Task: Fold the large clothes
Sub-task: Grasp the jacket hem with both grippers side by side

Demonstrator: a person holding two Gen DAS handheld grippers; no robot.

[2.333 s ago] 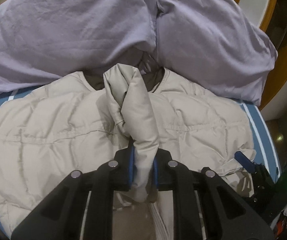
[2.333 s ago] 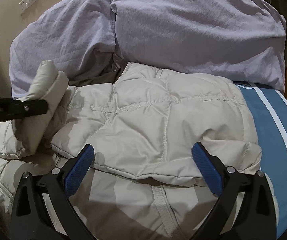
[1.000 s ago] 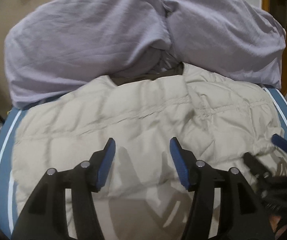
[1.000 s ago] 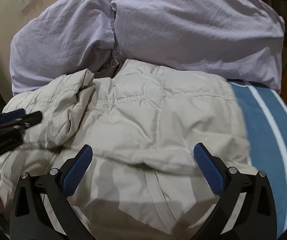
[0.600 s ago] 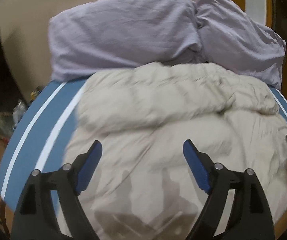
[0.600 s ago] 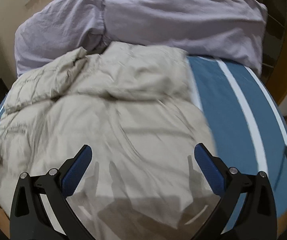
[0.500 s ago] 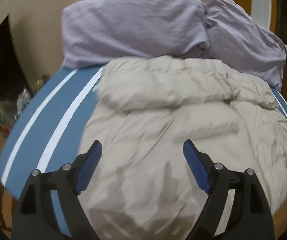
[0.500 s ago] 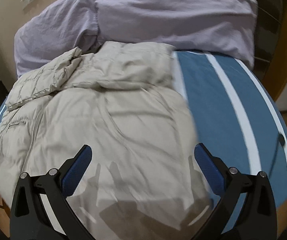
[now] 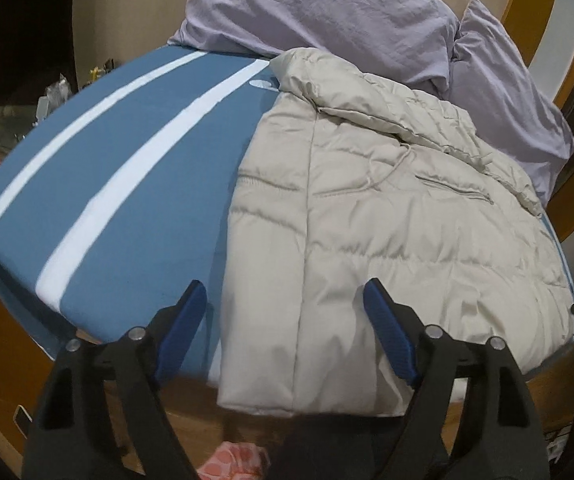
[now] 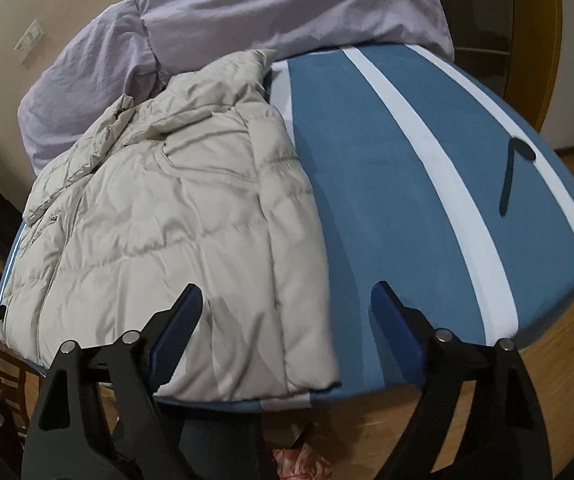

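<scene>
The beige puffer jacket (image 9: 387, 220) lies on the blue white-striped bed (image 9: 127, 160), its top folded down near the lilac pillows (image 9: 327, 12), its hem at the bed's near edge; the left gripper (image 9: 285, 328), which earlier pinched a sleeve, now hangs wide and empty above the hem; the right gripper (image 10: 287, 328), wide throughout, has drawn back to the jacket's (image 10: 167, 220) lower corner, holding nothing.

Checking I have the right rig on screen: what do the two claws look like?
Both match: the left claw and right claw have matte black angular frames with silver pivot bolts, and flat blue ribbed pads line the inner faces of the fingers. No cables, markings or sleeves are visible.
</scene>
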